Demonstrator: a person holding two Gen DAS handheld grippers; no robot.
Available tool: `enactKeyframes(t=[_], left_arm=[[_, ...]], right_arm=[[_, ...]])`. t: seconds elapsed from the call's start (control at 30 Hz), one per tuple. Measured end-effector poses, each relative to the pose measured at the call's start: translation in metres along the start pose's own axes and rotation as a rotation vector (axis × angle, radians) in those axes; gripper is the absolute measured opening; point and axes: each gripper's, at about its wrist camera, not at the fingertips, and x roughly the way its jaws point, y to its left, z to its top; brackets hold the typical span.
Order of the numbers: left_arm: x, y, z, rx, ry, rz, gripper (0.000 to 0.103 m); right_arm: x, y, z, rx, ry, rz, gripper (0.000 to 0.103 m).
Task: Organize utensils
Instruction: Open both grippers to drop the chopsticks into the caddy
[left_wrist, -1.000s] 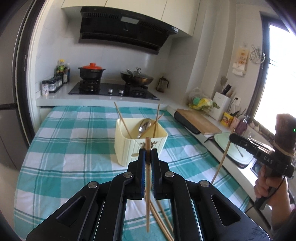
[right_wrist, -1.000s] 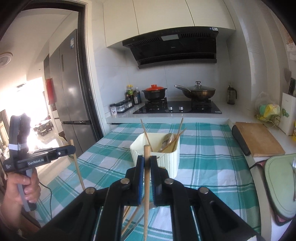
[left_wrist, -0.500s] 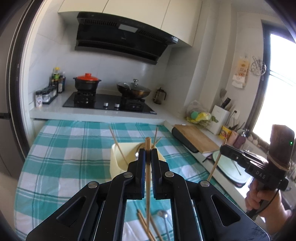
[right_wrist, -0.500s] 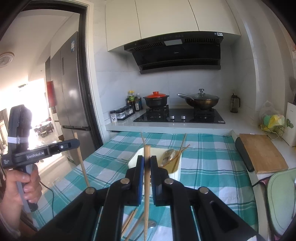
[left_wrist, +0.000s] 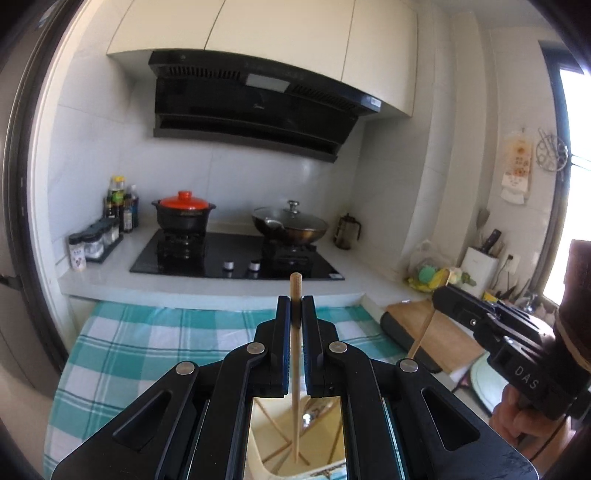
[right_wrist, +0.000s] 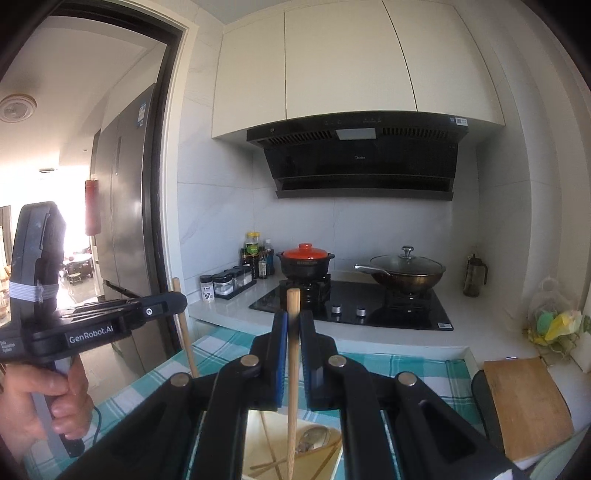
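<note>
Above the cream utensil holder (left_wrist: 295, 443), the left gripper (left_wrist: 296, 314) and right gripper (right_wrist: 293, 328) each pinch one upright chopstick (left_wrist: 295, 354) (right_wrist: 293, 369), tips seemingly inside it.

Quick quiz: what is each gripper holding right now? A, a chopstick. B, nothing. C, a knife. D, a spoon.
A: the left gripper and the right gripper are each shut on an upright wooden chopstick, its lower end pointing into the cream holder below.
</note>
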Motion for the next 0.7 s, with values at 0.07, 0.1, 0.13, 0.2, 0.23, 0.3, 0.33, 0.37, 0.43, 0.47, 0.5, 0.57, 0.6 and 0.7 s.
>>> enactKeyframes(t=[0.07, 0.1, 0.13, 0.2, 0.23, 0.3, 0.33, 0.37, 0.43, 0.47, 0.5, 0.57, 0.6, 0.7], left_arm=[[0.022, 0.005, -0.008, -0.007, 0.040, 0.012, 0.003], [0.031, 0.007, -0.012, -0.013, 0.062, 0.015, 0.003], [0.041, 0.010, -0.018, -0.018, 0.086, 0.017, 0.003], [0.058, 0.014, -0.028, -0.025, 0.136, 0.019, 0.003], [0.066, 0.017, -0.035, -0.029, 0.162, 0.018, 0.003], [0.078, 0.019, -0.046, -0.033, 0.204, 0.017, 0.003], [0.082, 0.020, -0.051, -0.033, 0.221, 0.020, 0.003], [0.087, 0.021, -0.056, -0.033, 0.238, 0.021, 0.003], [0.094, 0.020, -0.063, -0.036, 0.263, 0.021, 0.004], [0.097, 0.021, -0.065, -0.039, 0.274, 0.022, 0.004], [0.099, 0.021, -0.067, -0.045, 0.286, 0.022, 0.004], [0.100, 0.023, -0.068, -0.064, 0.302, 0.025, 0.007], [0.100, 0.024, -0.068, -0.072, 0.307, 0.028, 0.018], [0.086, 0.027, -0.062, -0.093, 0.291, 0.053, 0.052]], right_arm=[[0.024, -0.005, -0.010, 0.016, 0.043, 0.016, 0.007], [0.036, -0.008, -0.017, 0.025, 0.074, 0.022, 0.007], [0.047, -0.011, -0.023, 0.035, 0.105, 0.030, 0.007], [0.069, -0.016, -0.036, 0.054, 0.172, 0.039, 0.007], [0.078, -0.018, -0.043, 0.067, 0.205, 0.044, 0.007], [0.092, -0.023, -0.057, 0.095, 0.260, 0.055, 0.007], [0.099, -0.025, -0.063, 0.105, 0.288, 0.061, 0.007], [0.104, -0.027, -0.069, 0.113, 0.308, 0.062, 0.007], [0.113, -0.027, -0.079, 0.123, 0.346, 0.070, 0.007], [0.118, -0.028, -0.082, 0.130, 0.365, 0.076, 0.007], [0.122, -0.029, -0.085, 0.142, 0.379, 0.080, 0.007], [0.128, -0.031, -0.087, 0.174, 0.402, 0.095, 0.009], [0.130, -0.032, -0.087, 0.188, 0.412, 0.099, 0.009], [0.125, -0.035, -0.081, 0.216, 0.405, 0.083, 0.023]])
